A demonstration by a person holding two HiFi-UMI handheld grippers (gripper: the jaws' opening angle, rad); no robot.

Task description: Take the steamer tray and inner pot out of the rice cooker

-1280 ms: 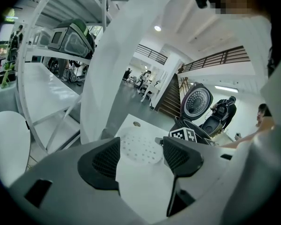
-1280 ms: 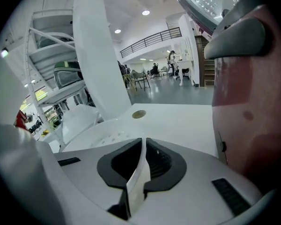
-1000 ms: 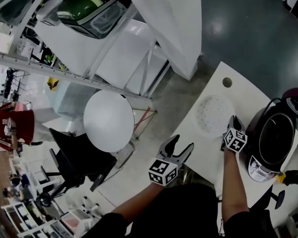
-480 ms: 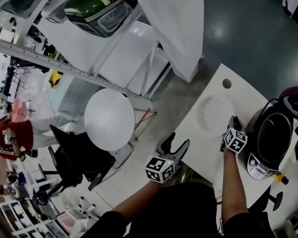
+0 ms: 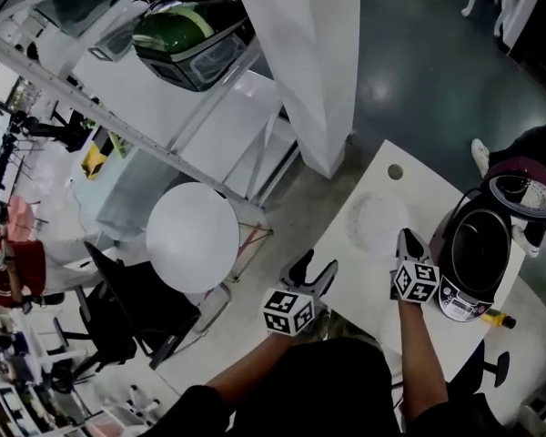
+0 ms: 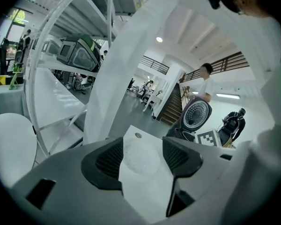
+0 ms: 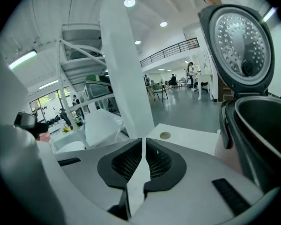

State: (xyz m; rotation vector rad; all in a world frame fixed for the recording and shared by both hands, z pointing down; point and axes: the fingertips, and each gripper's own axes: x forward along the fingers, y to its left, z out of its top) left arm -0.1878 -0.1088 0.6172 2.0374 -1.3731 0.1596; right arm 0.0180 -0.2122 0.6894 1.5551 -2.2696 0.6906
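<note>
A white table (image 5: pixel 409 182) carries an open-lidded rice cooker (image 5: pixel 455 299) at its right edge, with the dark inner pot (image 5: pixel 475 248) seated inside. The perforated steamer tray (image 5: pixel 375 221) lies flat mid-tabletop. The right gripper (image 5: pixel 407 238), jaws together and empty, hovers beside the cooker. The left gripper (image 5: pixel 314 264), jaws apart and empty, hangs off the near edge.

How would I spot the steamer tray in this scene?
Look at the white table at the right, where the dark rice cooker stands with its lid up. Beside the cooker, nearer the table's small round hole, lies the steamer tray: a flat, pale disc dotted with holes, almost the table's own colour.
</note>
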